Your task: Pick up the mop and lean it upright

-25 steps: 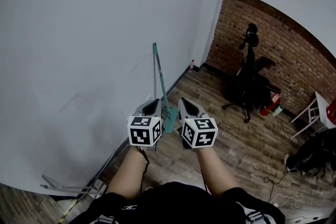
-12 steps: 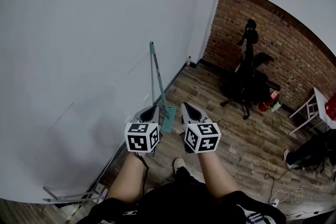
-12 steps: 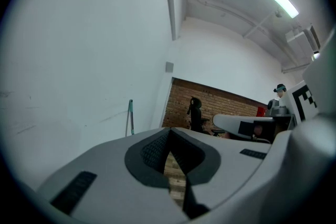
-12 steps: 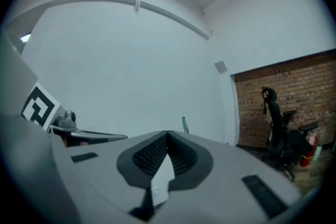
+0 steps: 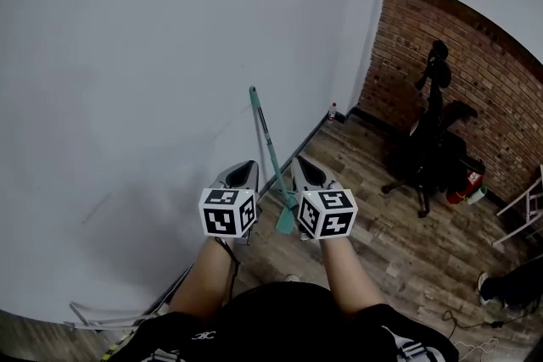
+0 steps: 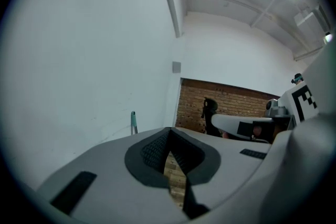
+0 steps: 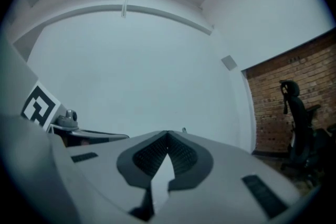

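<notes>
The mop leans upright against the white wall, its teal handle up and its teal head on the wood floor. My left gripper and right gripper hover side by side just short of it, one on each side of the lower handle, both shut and holding nothing. In the left gripper view the handle's top pokes up beyond the shut jaws of the left gripper. The right gripper view shows its jaws meeting at the tips with only the wall beyond.
A black office chair stands before the brick wall at the right, with a red object beside it. A small bottle sits at the wall's corner. A metal rack lies at lower left.
The view has swung, so the chair sits further right. The mop stays leaning on the wall and now shows between the two grippers, which remain shut and close together.
</notes>
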{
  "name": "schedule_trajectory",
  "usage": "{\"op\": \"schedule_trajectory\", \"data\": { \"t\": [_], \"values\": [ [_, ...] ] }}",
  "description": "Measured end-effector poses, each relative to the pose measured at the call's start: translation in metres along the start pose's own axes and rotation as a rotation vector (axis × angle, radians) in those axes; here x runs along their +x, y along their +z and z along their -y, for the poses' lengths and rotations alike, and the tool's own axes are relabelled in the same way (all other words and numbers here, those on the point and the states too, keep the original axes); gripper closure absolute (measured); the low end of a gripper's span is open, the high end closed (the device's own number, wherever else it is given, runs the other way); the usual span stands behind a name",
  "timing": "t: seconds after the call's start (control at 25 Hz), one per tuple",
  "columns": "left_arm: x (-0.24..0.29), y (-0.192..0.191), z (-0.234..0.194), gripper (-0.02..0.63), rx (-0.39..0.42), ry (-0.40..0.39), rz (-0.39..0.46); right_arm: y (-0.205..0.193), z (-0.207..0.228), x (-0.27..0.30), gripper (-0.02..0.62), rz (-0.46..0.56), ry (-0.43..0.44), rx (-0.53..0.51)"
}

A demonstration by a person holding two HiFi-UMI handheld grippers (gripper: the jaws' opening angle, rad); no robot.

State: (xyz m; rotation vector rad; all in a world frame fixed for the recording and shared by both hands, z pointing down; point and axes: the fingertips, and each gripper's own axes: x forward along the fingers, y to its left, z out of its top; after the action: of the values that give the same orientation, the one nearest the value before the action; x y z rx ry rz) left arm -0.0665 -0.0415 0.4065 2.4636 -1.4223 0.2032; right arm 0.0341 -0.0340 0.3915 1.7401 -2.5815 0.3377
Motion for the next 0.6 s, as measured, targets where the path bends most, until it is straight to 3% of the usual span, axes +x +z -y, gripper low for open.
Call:
{"op": "schedule_trajectory", "data": {
  "t": [0.36,0.6],
  "values": [
    [0.085,0.002,0.012,0.609,-0.033,0.092,-0.035,0.006,0.081,0.052,0.581,-0.052,0.091,-0.001],
    [0.117,-0.005,-0.013,0.609,-0.044,0.144,-0.071,-0.007,0.093,0.081,0.581,-0.079,0.152,-0.014]
  ]
}}
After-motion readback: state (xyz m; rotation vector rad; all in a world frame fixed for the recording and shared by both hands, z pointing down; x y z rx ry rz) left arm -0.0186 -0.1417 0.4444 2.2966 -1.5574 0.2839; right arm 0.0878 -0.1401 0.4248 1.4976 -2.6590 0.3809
